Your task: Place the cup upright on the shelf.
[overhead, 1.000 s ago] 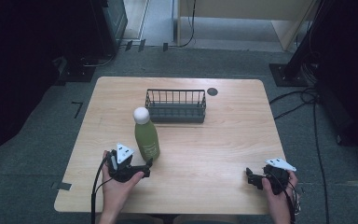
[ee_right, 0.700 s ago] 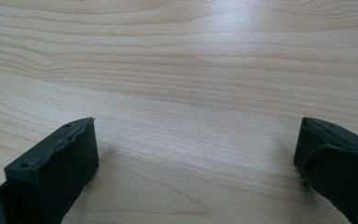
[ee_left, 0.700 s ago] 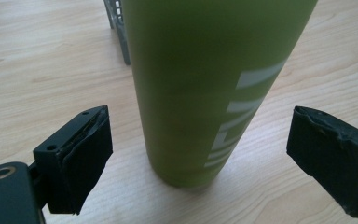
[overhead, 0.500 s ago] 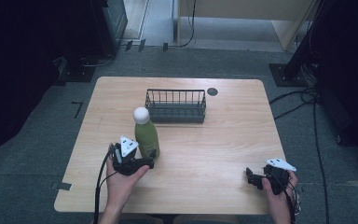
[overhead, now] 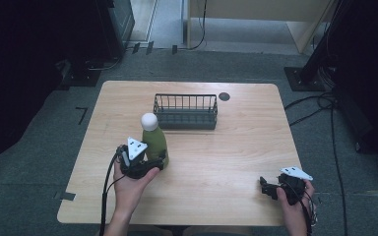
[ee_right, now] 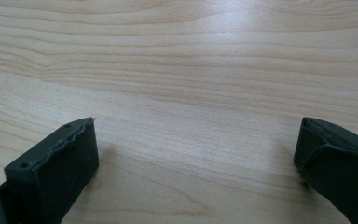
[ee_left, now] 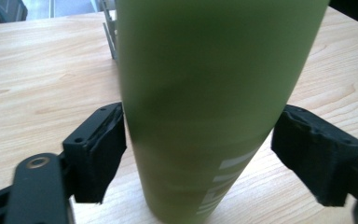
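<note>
Left tongs (ee_left: 198,154) just closed, pads clamping green bottle (ee_left: 214,93) between.

Green bottle (overhead: 155,142) with white cap — upright on the table, just before the wire basket.

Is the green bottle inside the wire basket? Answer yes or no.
No, in the high view the green bottle stands on the table in front of the wire basket, between the left gripper's fingers.
</note>
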`<state>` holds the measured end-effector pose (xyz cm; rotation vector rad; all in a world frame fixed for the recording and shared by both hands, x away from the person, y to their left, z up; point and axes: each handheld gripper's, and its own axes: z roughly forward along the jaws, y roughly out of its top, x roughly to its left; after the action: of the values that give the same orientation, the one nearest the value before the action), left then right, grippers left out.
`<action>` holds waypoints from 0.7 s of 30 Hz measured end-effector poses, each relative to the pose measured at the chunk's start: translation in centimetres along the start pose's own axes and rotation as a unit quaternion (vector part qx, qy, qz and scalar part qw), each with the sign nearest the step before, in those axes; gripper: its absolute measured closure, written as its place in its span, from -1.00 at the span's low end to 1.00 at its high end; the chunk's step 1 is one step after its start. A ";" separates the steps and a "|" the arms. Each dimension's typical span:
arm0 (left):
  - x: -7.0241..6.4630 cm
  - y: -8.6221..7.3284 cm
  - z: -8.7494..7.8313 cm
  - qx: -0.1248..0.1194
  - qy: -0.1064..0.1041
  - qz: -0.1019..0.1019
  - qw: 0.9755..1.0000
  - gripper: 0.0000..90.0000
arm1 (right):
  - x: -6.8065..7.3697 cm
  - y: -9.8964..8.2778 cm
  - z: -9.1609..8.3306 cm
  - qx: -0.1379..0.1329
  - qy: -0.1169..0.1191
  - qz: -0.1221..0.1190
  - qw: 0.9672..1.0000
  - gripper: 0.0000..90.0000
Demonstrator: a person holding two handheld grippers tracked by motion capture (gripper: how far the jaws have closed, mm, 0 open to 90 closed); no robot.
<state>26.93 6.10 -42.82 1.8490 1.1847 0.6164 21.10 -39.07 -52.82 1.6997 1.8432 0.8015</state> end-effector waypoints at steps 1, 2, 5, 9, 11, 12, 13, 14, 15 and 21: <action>0.0 0.1 0.1 0.000 0.002 0.000 1.000 -0.57 | 0.0 0.0 0.0 0.000 0.000 0.000 1.000 -1.00; 0.0 0.2 0.2 0.000 0.005 -0.007 1.000 -0.56 | 0.0 0.0 0.0 0.000 0.000 0.000 1.000 -1.00; 0.0 0.3 0.3 -0.002 0.004 -0.011 1.000 -0.56 | 0.0 0.0 0.0 0.000 0.000 0.000 1.000 -1.00; -0.1 0.7 0.9 0.003 0.008 -0.009 1.000 -0.59 | 0.0 0.0 0.0 0.000 0.000 0.000 1.000 -1.00; -0.1 0.7 0.9 0.003 0.007 -0.011 1.000 -0.59 | 0.0 0.0 0.0 0.000 0.000 0.000 1.000 -1.00; -0.1 0.8 1.1 0.003 0.008 -0.011 1.000 -0.59 | 0.0 0.0 0.0 0.000 0.000 0.000 1.000 -1.00; -0.1 0.8 1.2 0.003 0.009 -0.009 1.000 -0.58 | 0.0 0.0 0.0 0.000 0.000 0.000 1.000 -1.00; -0.1 0.8 1.2 0.001 0.011 -0.006 1.000 -0.57 | 0.0 0.0 0.0 0.000 0.000 0.000 1.000 -1.00; -0.1 0.8 1.2 0.001 0.011 -0.006 1.000 -0.56 | 0.0 0.0 0.0 0.000 0.000 0.000 1.000 -1.00; -0.1 0.8 1.2 -0.004 0.010 0.003 1.000 -0.54 | 0.0 0.0 0.0 0.000 0.000 0.000 1.000 -1.00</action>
<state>28.17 5.43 -42.76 1.8444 1.1895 0.6426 21.11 -39.07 -52.82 1.6992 1.8433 0.8015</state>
